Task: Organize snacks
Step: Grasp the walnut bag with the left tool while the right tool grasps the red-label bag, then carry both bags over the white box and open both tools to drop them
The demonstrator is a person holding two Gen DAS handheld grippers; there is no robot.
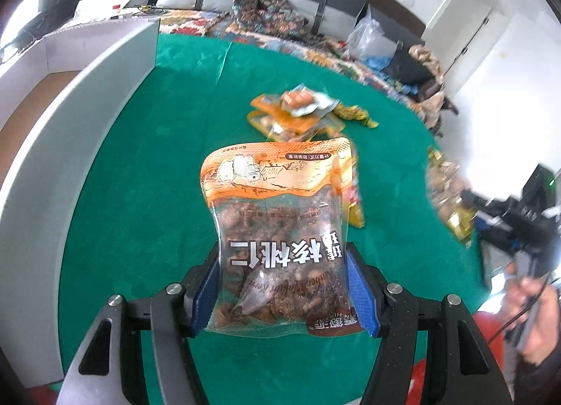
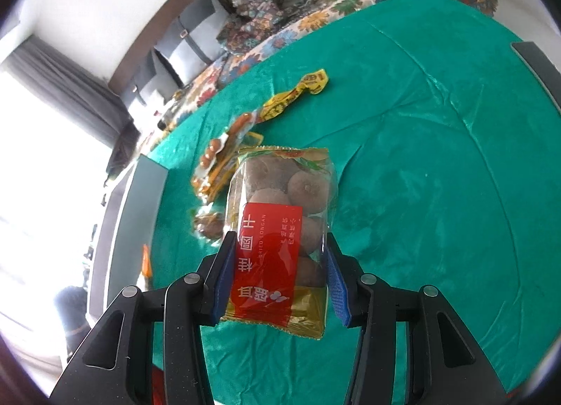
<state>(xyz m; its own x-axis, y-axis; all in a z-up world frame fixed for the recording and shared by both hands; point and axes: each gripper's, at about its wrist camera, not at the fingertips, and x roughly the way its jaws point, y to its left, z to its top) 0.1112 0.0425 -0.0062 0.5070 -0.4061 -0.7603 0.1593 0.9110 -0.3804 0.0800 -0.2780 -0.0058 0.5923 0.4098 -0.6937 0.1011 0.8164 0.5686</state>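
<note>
In the left wrist view, the left gripper [image 1: 282, 282] sits at the bottom centre of the frame with its blue pads pressed against both sides of a walnut bag [image 1: 277, 226], an orange-topped pouch with a clear window. The bag stands up in the middle of the frame, above the green cloth [image 1: 147, 159]. Behind it, in the upper centre, a small pile of snack packets [image 1: 298, 112] lies on the cloth. A white box wall [image 1: 70, 145] curves along the left side. At the far right edge, blurred, a person's hand [image 1: 533, 303] holds the other tool, which seems to carry a gold-edged bag.

In the right wrist view, the right gripper [image 2: 277, 279] at the bottom centre clamps a longan bag [image 2: 280, 230], clear with a red label and round brown fruit inside, held over the green cloth. To its upper left lie orange sausage packets [image 2: 224, 159], and further up a yellow wrapper [image 2: 298, 93] stretches toward the upper centre.
</note>
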